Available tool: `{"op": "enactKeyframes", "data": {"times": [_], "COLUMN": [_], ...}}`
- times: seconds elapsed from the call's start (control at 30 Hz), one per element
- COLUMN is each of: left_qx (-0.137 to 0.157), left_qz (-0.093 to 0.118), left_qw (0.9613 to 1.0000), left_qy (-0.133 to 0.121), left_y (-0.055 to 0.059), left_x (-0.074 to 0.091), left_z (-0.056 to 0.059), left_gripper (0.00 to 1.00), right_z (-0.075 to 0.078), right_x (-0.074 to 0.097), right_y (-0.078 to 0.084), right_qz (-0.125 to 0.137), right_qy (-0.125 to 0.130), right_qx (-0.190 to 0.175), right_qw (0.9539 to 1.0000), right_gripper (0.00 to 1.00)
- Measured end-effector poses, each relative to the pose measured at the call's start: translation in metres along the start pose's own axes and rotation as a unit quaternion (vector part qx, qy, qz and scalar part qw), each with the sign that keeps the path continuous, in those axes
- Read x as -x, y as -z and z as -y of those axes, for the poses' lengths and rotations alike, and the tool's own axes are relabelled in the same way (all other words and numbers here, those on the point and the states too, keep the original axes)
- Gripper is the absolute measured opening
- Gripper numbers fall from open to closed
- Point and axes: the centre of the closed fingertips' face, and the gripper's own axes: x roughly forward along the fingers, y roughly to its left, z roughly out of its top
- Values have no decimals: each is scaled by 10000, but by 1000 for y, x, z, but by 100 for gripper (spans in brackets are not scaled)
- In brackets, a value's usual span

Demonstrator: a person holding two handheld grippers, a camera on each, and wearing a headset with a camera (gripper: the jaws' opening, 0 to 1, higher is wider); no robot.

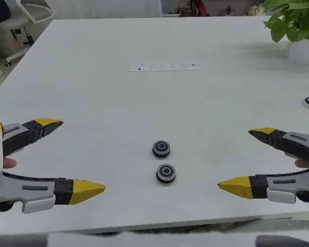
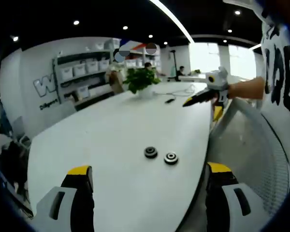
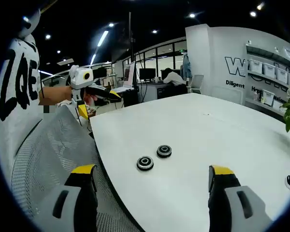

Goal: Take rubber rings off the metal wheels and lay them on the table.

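- The white table (image 1: 92,103) carries both wheels near the middle of its front edge.
- The left gripper (image 1: 83,155) and right gripper (image 1: 234,157) hover on either side of the wheels, jaws spread wide, holding nothing.
- The far metal wheel (image 1: 161,148) and near metal wheel (image 1: 166,173) lie flat, close but apart. They are probably dense, rigid and slick, so clamp one across its body.
- Each wheel's rubber ring (image 1: 158,174) hugs the rim. It is likely soft and stretchy, so pinch its outer edge and peel.
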Motion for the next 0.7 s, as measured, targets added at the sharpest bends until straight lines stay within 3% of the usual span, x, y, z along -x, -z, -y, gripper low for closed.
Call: {"op": "enactKeyframes", "data": {"times": [0.27,0.7], "left_qx": [-25,-99], "left_qz": [-29,41], "left_qw": [10000,9999], "left_qy": [-16,-23], "left_y": [2,-7], "left_x": [2,1], "left_z": [2,8], "left_gripper": [96,95], "right_z": [-2,-1], "right_x": [0,3], "right_y": [1,-4], "right_qz": [10,83], "right_qy": [-15,-69], "right_qx": [41,121], "right_qw": [10000,9999], "right_gripper": [92,90]}}
